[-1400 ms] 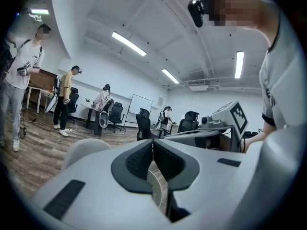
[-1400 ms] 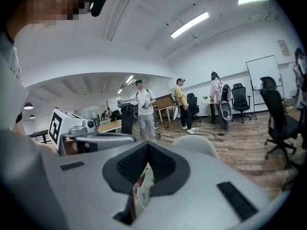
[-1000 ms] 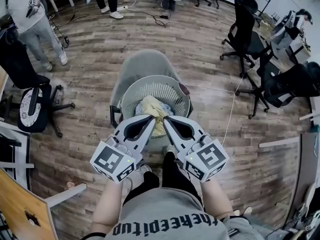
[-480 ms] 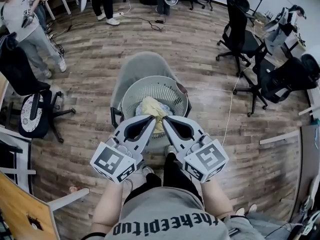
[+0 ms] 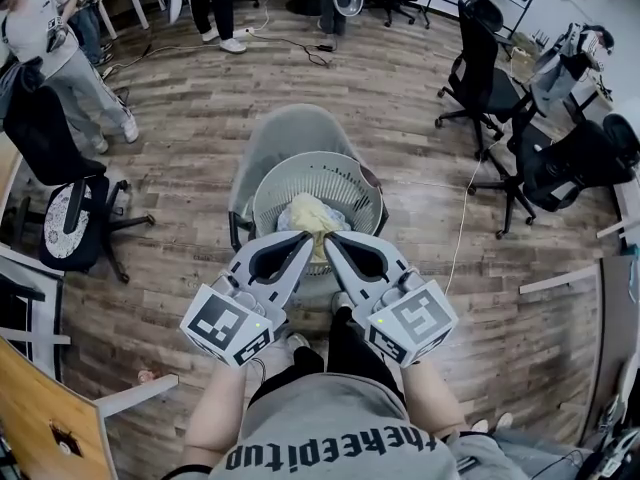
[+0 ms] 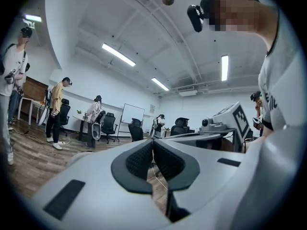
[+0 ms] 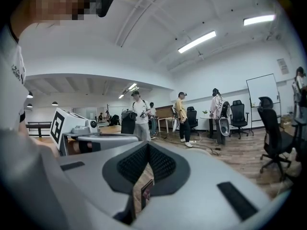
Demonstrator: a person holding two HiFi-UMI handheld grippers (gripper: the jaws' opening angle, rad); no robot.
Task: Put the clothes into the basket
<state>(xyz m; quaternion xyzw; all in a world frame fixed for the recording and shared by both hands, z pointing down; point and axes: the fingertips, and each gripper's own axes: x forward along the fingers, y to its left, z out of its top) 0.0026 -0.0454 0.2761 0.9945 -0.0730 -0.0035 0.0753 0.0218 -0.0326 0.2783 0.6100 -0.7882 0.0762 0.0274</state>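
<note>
The left tool (image 5: 304,238) and the right tool (image 5: 330,238) are both clenched on nothing, jaws pressed together, tips side by side. Just beyond those tips, pale yellow crumpled clothes (image 5: 312,212) lie inside the round white slatted plastic basket (image 5: 300,164), which sits on a grey chair (image 5: 290,123).

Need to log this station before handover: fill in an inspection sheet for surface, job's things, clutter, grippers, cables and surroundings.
Surface: wooden plank floor.
Job's things: white basket on a grey chair; yellow clothes inside the basket.
Clutter: nothing seen.
Grippers: left gripper and right gripper both shut and empty, side by side, tips toward the basket.
Cables: white cable on the floor right of the basket.
Surroundings: black office chairs; people standing at far left.
</note>
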